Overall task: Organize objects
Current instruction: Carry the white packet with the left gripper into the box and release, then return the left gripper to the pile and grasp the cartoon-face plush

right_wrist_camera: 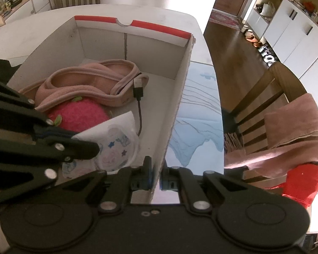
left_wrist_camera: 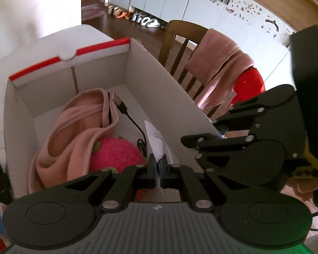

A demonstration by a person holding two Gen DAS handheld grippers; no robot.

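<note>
A white cardboard box (left_wrist_camera: 159, 80) with a red rim stands open on the table; it also shows in the right wrist view (right_wrist_camera: 176, 97). Inside lie a pink cloth (left_wrist_camera: 78, 124) (right_wrist_camera: 84, 82), a fuzzy pink ball (left_wrist_camera: 114, 154) (right_wrist_camera: 78, 114) and a black USB cable (left_wrist_camera: 127, 114) (right_wrist_camera: 138, 97). My left gripper (left_wrist_camera: 159, 169) is shut on a white patterned packet (left_wrist_camera: 155, 141) (right_wrist_camera: 114, 146) and holds it inside the box. My right gripper (right_wrist_camera: 156, 175) is shut on the box's right wall near its front corner.
A wooden chair (left_wrist_camera: 180, 48) (right_wrist_camera: 260, 97) draped with a pink towel (left_wrist_camera: 220, 67) (right_wrist_camera: 294, 131) stands right of the table. A blue drawing sheet (right_wrist_camera: 199, 114) lies on the table beside the box. Shoes (left_wrist_camera: 146, 20) line the far cabinets.
</note>
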